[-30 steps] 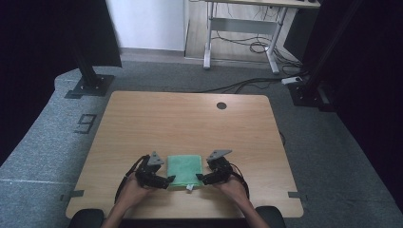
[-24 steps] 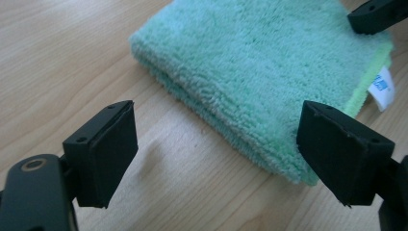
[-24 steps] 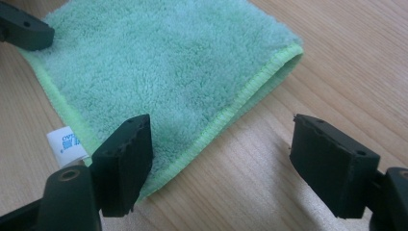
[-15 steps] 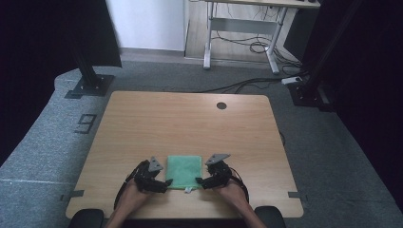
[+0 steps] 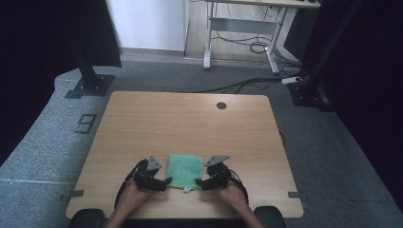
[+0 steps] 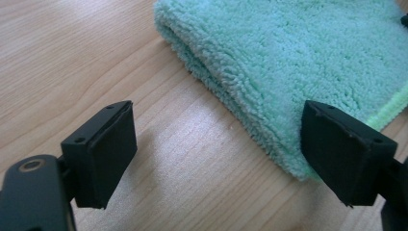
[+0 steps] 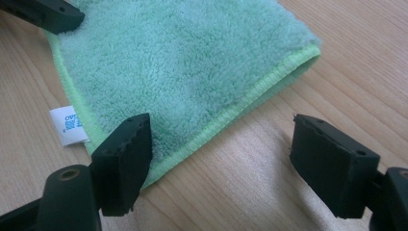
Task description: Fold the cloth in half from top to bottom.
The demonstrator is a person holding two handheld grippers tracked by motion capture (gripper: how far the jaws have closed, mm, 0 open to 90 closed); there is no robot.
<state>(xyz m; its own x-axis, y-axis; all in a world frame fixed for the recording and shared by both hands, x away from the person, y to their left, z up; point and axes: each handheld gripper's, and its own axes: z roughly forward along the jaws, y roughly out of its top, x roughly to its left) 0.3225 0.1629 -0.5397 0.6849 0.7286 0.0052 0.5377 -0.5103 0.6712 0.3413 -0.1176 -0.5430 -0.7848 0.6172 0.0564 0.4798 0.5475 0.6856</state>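
A folded green towel (image 5: 186, 170) lies flat on the wooden table (image 5: 190, 123), close to the front edge. A white label (image 5: 187, 190) sticks out of its near hem. My left gripper (image 5: 166, 183) rests at the towel's near left corner, jaws open. In the left gripper view the towel's folded edge (image 6: 298, 48) runs up to the right jaw, and bare wood lies between the fingertips of this gripper (image 6: 219, 125). My right gripper (image 5: 199, 183) stands open at the near right corner. The right gripper view shows the left jaw of this gripper (image 7: 223, 130) over the stitched hem of the towel (image 7: 178, 57), beside the label (image 7: 70, 126).
A round cable hole (image 5: 221, 105) sits at the table's far side. The table's front edge (image 5: 185, 216) is just behind both hands. On the floor beyond stand a black stand (image 5: 90, 80) at the left and a white desk frame (image 5: 237, 38).
Both hands have drawn back a little toward the front edge of the table. The towel has not moved, and both pairs of jaws stand as wide as before.
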